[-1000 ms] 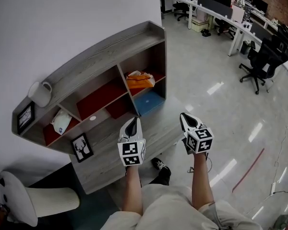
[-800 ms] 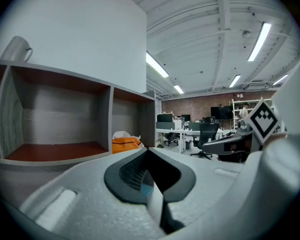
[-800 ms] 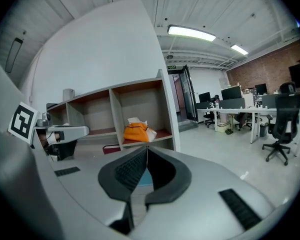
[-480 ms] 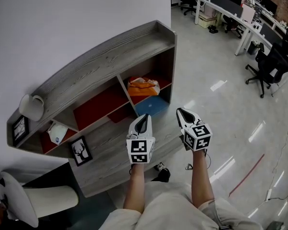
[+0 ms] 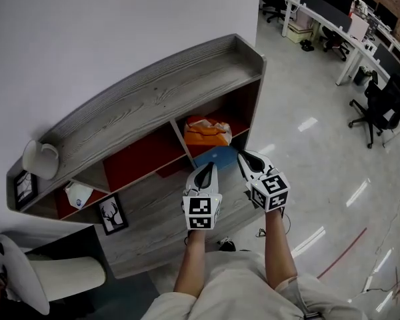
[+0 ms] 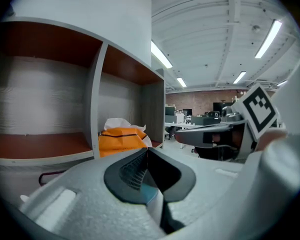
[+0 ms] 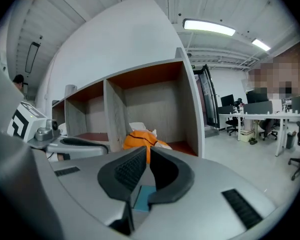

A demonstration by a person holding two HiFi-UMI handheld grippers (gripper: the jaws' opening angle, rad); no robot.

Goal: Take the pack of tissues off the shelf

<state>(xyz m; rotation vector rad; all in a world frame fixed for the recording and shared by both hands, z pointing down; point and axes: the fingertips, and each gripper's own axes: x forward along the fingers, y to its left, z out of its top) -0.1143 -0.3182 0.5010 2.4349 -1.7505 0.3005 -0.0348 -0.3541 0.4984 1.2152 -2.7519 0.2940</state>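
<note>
Plainly, the soft orange plastic pack of tissues (image 5: pixel 207 132) is seen lying in the right-hand end compartment, just under the top board, of the grey wood-grain shelf unit with red-brown lining (image 5: pixel 153 102). Some white is shown at one edge of the pack. It can be expected to be light, soft and easily crushed, and its film wrap is judged somewhat slippery. A hold across the orange body, squeezed only moderately, is thought best, and the loose white edge is better avoided. The left gripper (image 5: pixel 209 168) and the right gripper (image 5: pixel 245 159) are held in front of the shelf, short of the pack, each with its jaws closed together and nothing between them. One would have to be opened before the pack could be taken.
</note>
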